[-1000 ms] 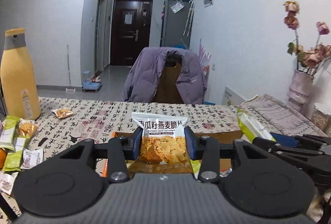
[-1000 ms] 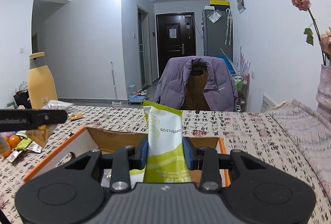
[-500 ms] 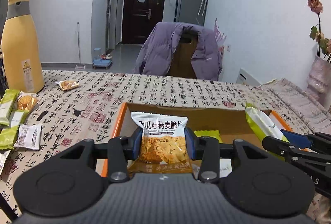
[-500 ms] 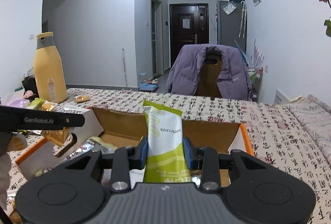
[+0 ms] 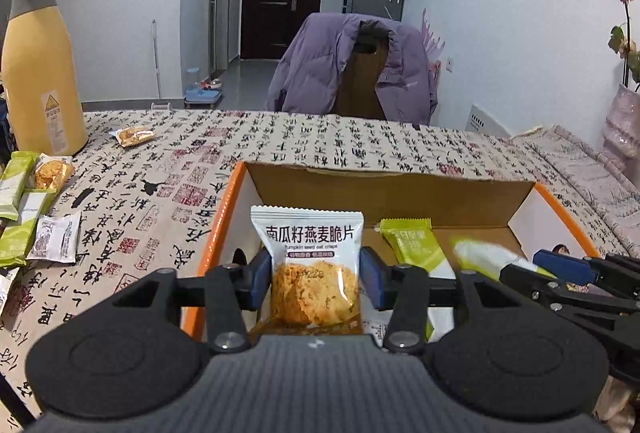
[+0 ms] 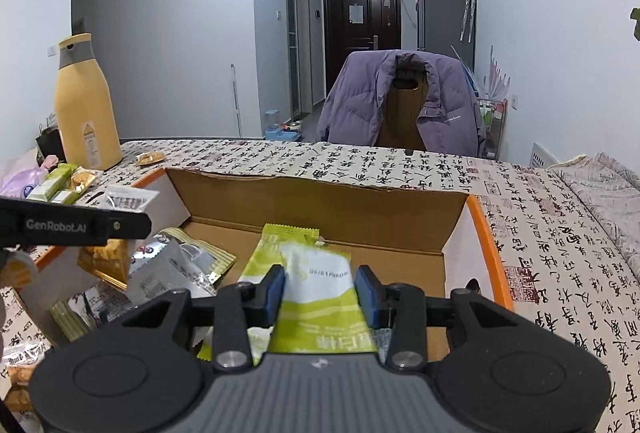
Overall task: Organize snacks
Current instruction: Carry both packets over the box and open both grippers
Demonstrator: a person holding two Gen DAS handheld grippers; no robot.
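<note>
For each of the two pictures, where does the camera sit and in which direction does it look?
Left wrist: sits on the left hand-held gripper, looks forward and down into the cardboard box; its jaws are opening around the oat crisp packet.
Right wrist: sits on the right hand-held gripper, same direction; its jaws are opening around the green packet.
Shared: the box, yellow bottle and jacket-draped chair.

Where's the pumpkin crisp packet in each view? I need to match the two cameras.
Left wrist: crisp packet at centre, upright between the opening jaws of the left hand-held gripper, over the box.
Right wrist: far left, its orange bottom hanging below the black gripper bar.
Shared landmark: yellow bottle at the table's left.
</note>
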